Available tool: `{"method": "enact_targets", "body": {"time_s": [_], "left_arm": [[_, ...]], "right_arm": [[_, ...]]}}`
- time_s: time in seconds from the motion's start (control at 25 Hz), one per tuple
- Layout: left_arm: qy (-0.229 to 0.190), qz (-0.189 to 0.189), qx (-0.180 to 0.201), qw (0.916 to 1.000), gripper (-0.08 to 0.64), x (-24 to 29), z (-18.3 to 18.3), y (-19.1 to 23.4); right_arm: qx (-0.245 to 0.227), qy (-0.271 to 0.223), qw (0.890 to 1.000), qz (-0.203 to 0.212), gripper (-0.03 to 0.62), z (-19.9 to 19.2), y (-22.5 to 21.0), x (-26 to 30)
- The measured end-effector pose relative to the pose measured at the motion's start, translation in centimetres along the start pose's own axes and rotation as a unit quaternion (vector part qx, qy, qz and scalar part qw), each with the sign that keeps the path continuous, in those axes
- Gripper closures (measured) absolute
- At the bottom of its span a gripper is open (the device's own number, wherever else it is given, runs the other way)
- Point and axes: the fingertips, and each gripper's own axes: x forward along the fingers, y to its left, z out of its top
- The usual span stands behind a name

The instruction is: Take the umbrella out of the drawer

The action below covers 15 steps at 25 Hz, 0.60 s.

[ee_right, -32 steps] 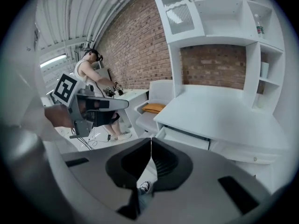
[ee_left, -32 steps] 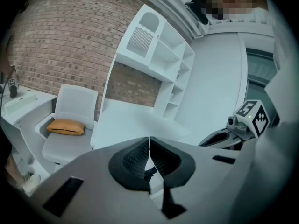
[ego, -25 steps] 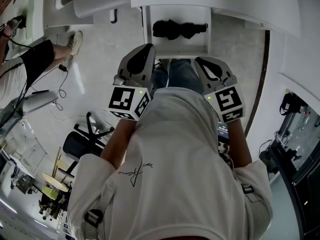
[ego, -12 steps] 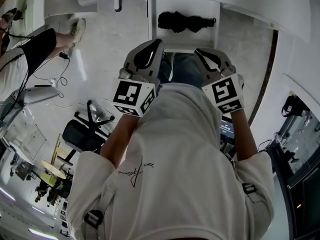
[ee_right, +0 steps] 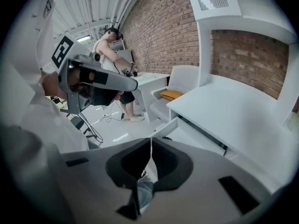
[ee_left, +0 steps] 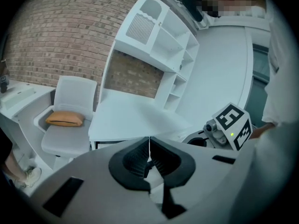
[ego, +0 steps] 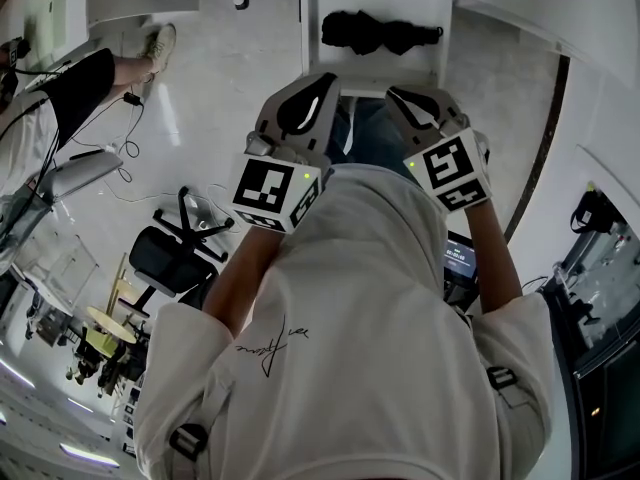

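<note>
Head view has the black folded umbrella (ego: pixel 380 33) lying crosswise inside the open white drawer (ego: pixel 316 38), nothing touching it. We've got our left gripper (ego: pixel 308 93) and right gripper (ego: pixel 415 98) side by side just short of the drawer's near edge, both with jaws pressed together, empty.

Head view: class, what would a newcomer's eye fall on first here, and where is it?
The black umbrella stands out first, lying folded in the open white drawer at the top of the view. Just below it, the left gripper and right gripper, both shut and empty, point toward the drawer.
</note>
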Motion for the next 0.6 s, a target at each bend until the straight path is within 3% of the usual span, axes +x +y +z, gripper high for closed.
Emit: {"method": "enact_targets", "body": {"time_s": [0.44, 0.6], "left_arm": [[0.043, -0.019, -0.007, 0.9989, 0.543, 1.3, -2.1, -1.2], [0.05, -0.021, -0.012, 0.9985, 0.543, 1.5, -2.4, -1.4]], "right_arm": [[-0.022, 0.013, 0.999, 0.026, 0.565, -1.7, -1.2, 2.0], [-0.004, 0.01, 0.999, 0.035, 0.565, -2.2, -1.8, 2.7]]}}
